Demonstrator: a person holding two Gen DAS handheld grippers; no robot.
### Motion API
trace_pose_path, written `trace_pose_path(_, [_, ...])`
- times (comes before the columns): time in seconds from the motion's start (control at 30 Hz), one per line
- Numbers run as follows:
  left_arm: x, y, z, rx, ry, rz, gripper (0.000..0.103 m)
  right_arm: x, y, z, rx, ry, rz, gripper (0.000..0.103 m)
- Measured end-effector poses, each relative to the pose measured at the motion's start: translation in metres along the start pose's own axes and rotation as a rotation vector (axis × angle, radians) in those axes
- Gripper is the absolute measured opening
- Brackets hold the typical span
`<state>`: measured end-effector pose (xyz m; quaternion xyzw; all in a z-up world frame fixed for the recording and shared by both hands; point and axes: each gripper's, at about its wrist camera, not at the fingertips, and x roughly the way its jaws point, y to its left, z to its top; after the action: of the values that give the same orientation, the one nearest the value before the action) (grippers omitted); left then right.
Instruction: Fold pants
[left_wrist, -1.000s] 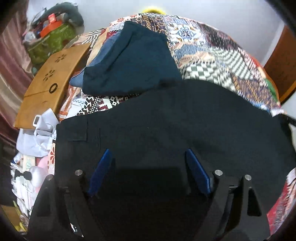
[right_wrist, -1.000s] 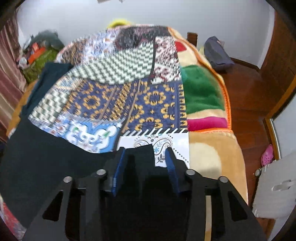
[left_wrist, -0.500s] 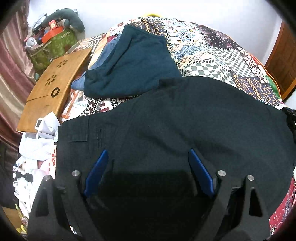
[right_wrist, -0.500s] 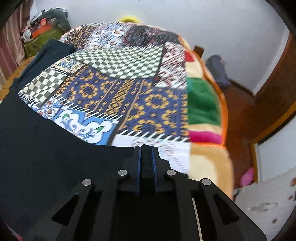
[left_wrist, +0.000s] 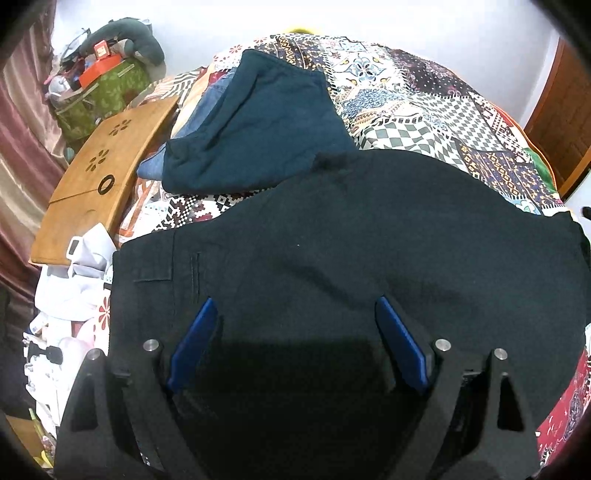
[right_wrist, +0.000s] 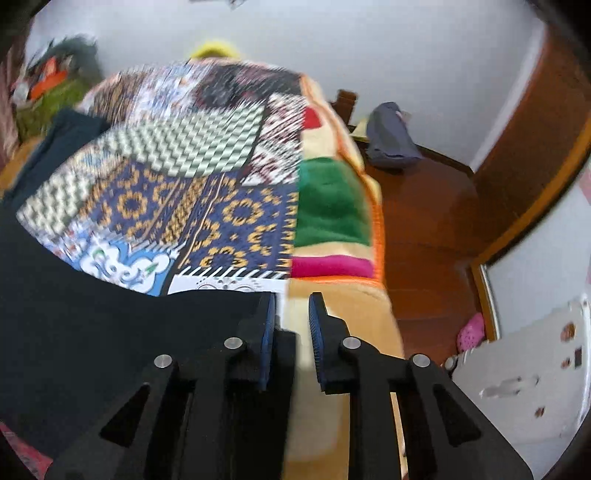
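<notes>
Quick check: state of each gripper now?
Left gripper: open over the black pants, holding nothing.
Right gripper: slightly open, nothing between its fingers.

Your left gripper (left_wrist: 291, 314) hangs over the black fabric pants (left_wrist: 351, 240), blue-padded fingers (left_wrist: 194, 341) spread wide with nothing pinched between them. The pants lie flat across the patchwork-quilted bed (left_wrist: 424, 107). Beyond them sits a folded dark teal garment (left_wrist: 258, 125), and a wooden lap tray (left_wrist: 99, 177) leans at the bed's left edge.
</notes>
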<state>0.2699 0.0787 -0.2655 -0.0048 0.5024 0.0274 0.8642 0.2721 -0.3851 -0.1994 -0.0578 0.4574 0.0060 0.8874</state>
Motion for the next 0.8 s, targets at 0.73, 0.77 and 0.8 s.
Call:
trace_pose_path(0.73, [-0.002, 0.008, -0.006, -0.067, 0.011, -0.050, 0.089, -0.002, 0.010, -0.040, 0.028, -0.014, 0.059, 0.004])
trace_pose_path(0.77, [-0.002, 0.008, -0.006, -0.066, 0.010, -0.048, 0.089, -0.006, 0.011, -0.039, 0.021, -0.031, 0.056, 0.004])
trace_pose_path(0.8, [-0.002, 0.007, -0.006, -0.064, 0.008, -0.045, 0.089, -0.012, 0.010, -0.035, 0.014, -0.050, 0.057, 0.004])
